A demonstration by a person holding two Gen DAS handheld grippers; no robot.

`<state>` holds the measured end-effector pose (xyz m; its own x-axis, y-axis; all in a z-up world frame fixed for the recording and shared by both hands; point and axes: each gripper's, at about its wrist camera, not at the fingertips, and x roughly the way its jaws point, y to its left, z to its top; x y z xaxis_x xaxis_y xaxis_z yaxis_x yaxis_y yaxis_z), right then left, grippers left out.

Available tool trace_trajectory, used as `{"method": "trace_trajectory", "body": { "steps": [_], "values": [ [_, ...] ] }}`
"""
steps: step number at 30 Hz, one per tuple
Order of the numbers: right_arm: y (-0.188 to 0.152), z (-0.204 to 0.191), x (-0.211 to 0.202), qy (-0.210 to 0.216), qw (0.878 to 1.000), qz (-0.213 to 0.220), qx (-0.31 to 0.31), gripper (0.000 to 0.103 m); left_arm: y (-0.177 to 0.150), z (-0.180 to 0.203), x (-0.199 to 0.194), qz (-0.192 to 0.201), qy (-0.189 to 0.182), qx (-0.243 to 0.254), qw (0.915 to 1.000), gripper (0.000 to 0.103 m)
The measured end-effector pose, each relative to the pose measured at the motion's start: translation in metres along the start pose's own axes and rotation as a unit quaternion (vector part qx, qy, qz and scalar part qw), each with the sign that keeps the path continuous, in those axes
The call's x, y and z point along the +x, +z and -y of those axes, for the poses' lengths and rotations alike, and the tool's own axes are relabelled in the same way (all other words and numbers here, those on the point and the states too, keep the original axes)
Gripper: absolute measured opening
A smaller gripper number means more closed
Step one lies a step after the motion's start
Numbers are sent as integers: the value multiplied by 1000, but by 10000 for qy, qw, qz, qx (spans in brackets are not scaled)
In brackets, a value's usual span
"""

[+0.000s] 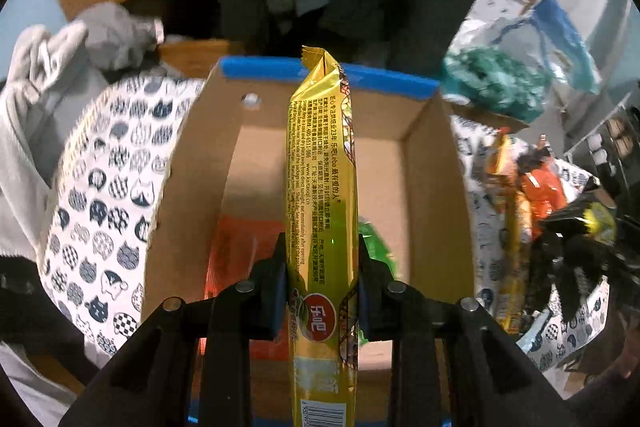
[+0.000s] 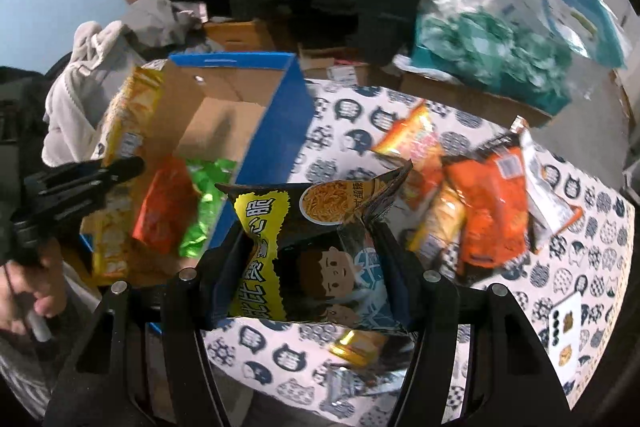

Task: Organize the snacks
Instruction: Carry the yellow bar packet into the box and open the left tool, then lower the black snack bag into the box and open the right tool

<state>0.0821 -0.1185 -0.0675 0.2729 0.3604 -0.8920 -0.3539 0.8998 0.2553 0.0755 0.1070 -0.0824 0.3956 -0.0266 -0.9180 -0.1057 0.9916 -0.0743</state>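
yellow packet [image 1: 322, 195], blue-rimmed box [image 1: 328, 77], cat-print cloth [image 1: 104, 195]

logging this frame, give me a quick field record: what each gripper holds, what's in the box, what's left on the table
left gripper: shut on yellow pack, above box
right gripper: shut on black pack, beside box
box: orange pack, green pack inside
table: several orange packs and others outside box

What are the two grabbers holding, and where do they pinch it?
The left gripper pinches the long yellow snack packet across its lower part, near the red logo. The right gripper clamps the black-and-yellow noodle snack bag by its two side edges.
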Motion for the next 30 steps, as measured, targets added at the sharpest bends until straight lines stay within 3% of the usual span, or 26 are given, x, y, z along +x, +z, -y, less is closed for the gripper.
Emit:
{"method": "trace_trajectory", "body": {
  "steps": [7,13,18,21,30],
  "values": [
    [12,-28,16,115,9997,-92,-215,63,-3,-22,45,-608,90,-268,9977,28],
    [18,-49,26,173,9990,-185,-375,63,-4,-33,62,-832,49,-455,9955,28],
    [24,-65,34,210,9982,-230,-513,63,-5,-33,55,-719,118,-393,9966,29],
    [27,-75,43,233,9975,-309,-598,63,-2,-35,46,-622,184,-353,9973,42],
    [33,-104,74,208,9940,-489,-957,63,-12,-52,10,-251,167,-400,9987,52]
  ]
}}
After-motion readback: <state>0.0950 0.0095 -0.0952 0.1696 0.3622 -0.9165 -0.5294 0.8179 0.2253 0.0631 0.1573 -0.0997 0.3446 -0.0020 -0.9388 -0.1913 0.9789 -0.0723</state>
